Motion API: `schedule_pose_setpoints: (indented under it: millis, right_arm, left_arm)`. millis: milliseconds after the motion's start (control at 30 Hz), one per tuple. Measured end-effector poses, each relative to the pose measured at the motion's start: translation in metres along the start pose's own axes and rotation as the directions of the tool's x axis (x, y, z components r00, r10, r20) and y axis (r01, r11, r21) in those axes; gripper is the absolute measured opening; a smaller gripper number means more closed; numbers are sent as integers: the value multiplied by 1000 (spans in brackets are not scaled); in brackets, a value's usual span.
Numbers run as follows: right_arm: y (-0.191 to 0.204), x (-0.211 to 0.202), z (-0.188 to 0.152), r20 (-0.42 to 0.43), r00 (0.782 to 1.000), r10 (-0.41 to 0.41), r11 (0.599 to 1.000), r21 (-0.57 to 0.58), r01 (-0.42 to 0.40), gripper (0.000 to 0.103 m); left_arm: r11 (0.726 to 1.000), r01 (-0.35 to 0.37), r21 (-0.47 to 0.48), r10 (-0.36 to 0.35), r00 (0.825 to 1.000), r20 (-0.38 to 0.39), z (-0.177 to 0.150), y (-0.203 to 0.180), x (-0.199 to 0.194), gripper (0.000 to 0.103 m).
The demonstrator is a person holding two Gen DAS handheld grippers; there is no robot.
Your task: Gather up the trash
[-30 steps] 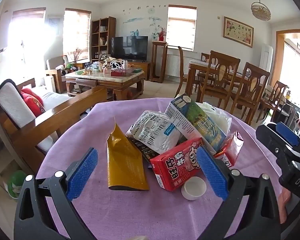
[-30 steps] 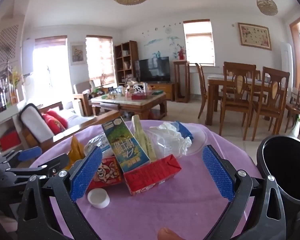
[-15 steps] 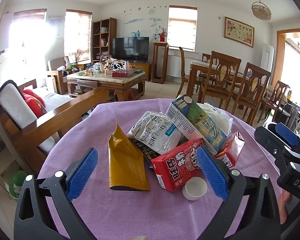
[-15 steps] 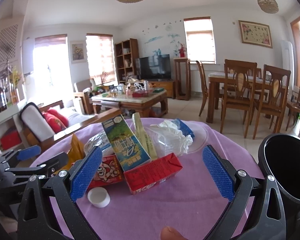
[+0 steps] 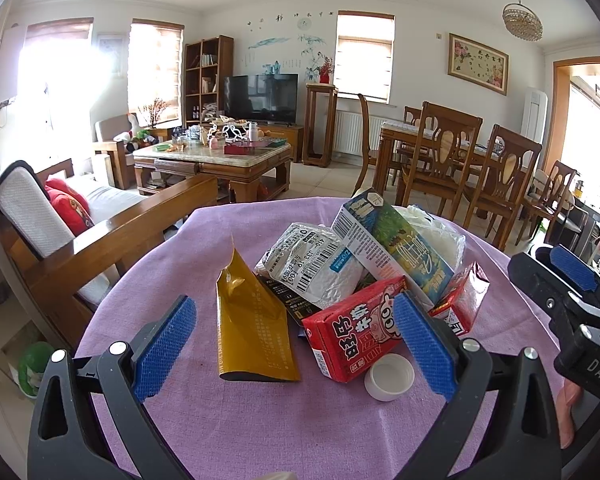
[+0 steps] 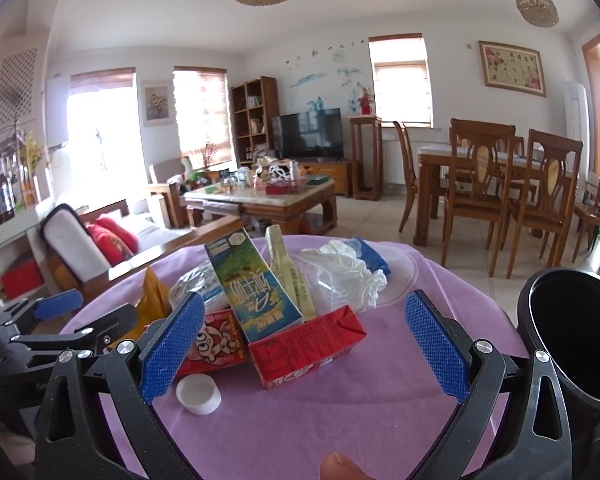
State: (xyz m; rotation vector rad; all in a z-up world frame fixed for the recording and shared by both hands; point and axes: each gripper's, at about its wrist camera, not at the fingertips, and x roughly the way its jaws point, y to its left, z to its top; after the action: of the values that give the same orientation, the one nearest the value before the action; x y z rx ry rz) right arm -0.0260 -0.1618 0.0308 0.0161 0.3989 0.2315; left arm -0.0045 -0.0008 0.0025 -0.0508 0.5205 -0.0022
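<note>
Our left tongs (image 5: 294,340) wide open w/ nothing held, right tongs (image 6: 304,344) same, trash pile (image 5: 364,272) on purple desk (image 5: 300,420), black bin (image 6: 576,344) at right.

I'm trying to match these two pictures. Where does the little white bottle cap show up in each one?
Left wrist view: the white bottle cap lies low and right of center on the purple cloth, just in front of the red piglet carton.
Right wrist view: the cap lies low and left of center, again just in front of that carton.
Shared landmark: the tall blue-green carton leaning on top of the pile.
</note>
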Motion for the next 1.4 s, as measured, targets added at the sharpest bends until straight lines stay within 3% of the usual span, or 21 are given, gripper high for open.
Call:
schedule_pose_setpoints:
  millis: [1400]
  right_arm:
    - [-1,1,-1,-4,1000,1,1000,8,-1,99]
  left_arm:
    - [1000,-8,-2,8,1000,0,0,0,1,98]
